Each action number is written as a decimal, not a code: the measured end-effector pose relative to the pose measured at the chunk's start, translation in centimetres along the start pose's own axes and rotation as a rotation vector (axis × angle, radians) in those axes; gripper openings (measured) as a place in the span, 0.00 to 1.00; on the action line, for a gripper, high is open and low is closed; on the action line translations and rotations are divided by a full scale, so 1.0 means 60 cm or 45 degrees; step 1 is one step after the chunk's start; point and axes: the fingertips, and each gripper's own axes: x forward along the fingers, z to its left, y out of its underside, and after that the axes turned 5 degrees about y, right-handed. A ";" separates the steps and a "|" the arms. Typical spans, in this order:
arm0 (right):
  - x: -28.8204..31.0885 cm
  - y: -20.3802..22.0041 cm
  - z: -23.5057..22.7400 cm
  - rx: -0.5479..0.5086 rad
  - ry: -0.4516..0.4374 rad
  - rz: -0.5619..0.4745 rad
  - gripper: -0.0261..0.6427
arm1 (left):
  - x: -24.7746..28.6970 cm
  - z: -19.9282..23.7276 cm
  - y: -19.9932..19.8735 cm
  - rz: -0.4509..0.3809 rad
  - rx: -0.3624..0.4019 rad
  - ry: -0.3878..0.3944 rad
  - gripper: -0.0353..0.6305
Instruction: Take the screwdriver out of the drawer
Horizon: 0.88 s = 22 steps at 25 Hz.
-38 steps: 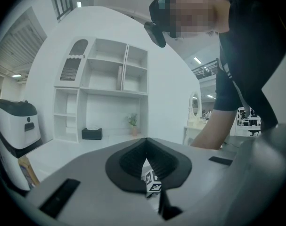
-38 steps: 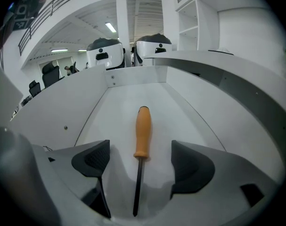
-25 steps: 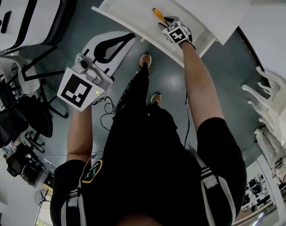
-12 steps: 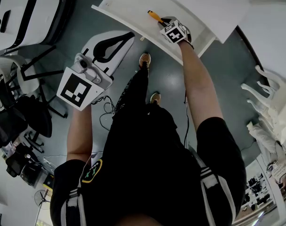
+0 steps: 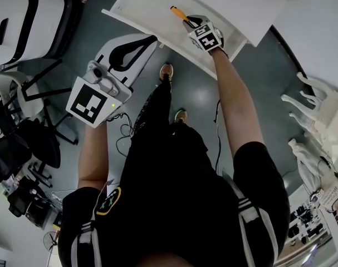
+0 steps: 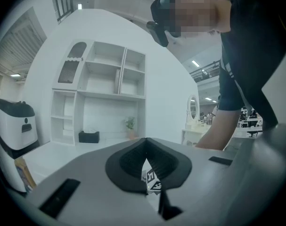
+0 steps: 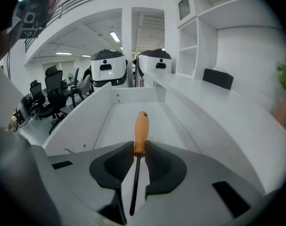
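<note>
Hovering over the open drawer (image 5: pixel 152 1) in the head view, the right gripper (image 5: pixel 192 23) holds the screwdriver (image 5: pixel 179 14) by its orange handle, while the left gripper (image 5: pixel 147 43) hangs well apart over the floor, probably because one hand is enough here. Left gripper view: jaws together on nothing, idle. Right gripper view: the jaws have just been closing and clamp where handle meets shaft, a firm grip for the lift; the tool seems raised but is not yet clear of the drawer walls.
</note>
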 end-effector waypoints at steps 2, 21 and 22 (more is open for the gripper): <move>-0.021 -0.014 -0.003 -0.008 0.018 -0.049 0.19 | 0.002 -0.009 -0.003 -0.003 0.006 0.004 0.08; -0.253 -0.152 0.025 -0.041 0.127 -0.373 0.18 | -0.019 -0.067 -0.015 -0.019 0.117 0.005 0.08; -0.266 -0.157 0.029 -0.040 0.129 -0.385 0.18 | -0.020 -0.071 -0.016 -0.021 0.126 0.006 0.08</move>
